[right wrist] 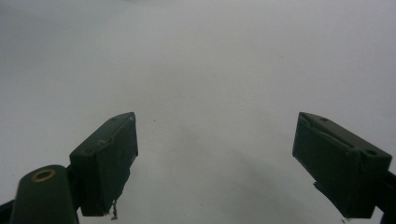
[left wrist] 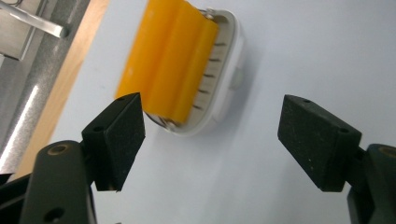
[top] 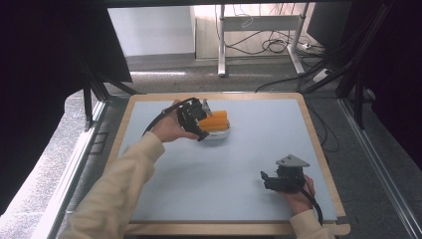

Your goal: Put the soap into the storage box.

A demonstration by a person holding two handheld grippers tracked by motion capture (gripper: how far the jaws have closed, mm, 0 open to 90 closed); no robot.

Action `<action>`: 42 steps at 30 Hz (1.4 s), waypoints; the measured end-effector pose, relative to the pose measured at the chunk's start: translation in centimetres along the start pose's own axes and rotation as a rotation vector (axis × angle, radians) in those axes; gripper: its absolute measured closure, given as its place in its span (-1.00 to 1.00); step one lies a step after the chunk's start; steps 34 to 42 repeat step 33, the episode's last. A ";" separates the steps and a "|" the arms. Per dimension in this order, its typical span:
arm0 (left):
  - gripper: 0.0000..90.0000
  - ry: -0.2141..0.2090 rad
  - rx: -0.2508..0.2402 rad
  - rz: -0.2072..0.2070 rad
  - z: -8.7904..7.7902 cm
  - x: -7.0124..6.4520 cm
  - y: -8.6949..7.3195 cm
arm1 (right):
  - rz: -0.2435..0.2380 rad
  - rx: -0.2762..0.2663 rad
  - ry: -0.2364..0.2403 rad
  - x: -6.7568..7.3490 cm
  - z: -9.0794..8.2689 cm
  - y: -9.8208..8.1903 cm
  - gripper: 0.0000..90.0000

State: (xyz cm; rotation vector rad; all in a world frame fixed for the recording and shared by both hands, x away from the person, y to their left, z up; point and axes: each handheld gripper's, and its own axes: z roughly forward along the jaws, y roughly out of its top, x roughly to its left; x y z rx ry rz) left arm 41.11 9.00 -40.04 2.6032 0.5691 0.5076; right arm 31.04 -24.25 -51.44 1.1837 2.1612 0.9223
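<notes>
An orange ridged block (top: 215, 121) lies in a white dish (top: 220, 134) on the pale blue mat, toward the far left of the table. In the left gripper view the orange block (left wrist: 168, 60) fills the white dish (left wrist: 229, 79), just beyond the jaws. My left gripper (top: 203, 121) (left wrist: 219, 140) stands open right beside the dish, and its pads touch nothing. Near the front right of the table, my right gripper (top: 266, 179) (right wrist: 215, 158) is open low over bare mat (right wrist: 196, 56), with nothing between its pads.
The blue mat (top: 259, 149) lies on a wooden table with a raised rim (top: 318, 144). Beyond the far edge are the floor, desk legs (top: 221, 45) and loose cables (top: 268, 47). Black frame struts (top: 94, 94) and dark curtains flank both sides.
</notes>
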 end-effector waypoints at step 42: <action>-0.50 -0.020 -0.118 -0.299 -2.4 -5.8 -14.4 | -0.002 -0.015 0.014 -0.1 0.0 -0.3 -0.68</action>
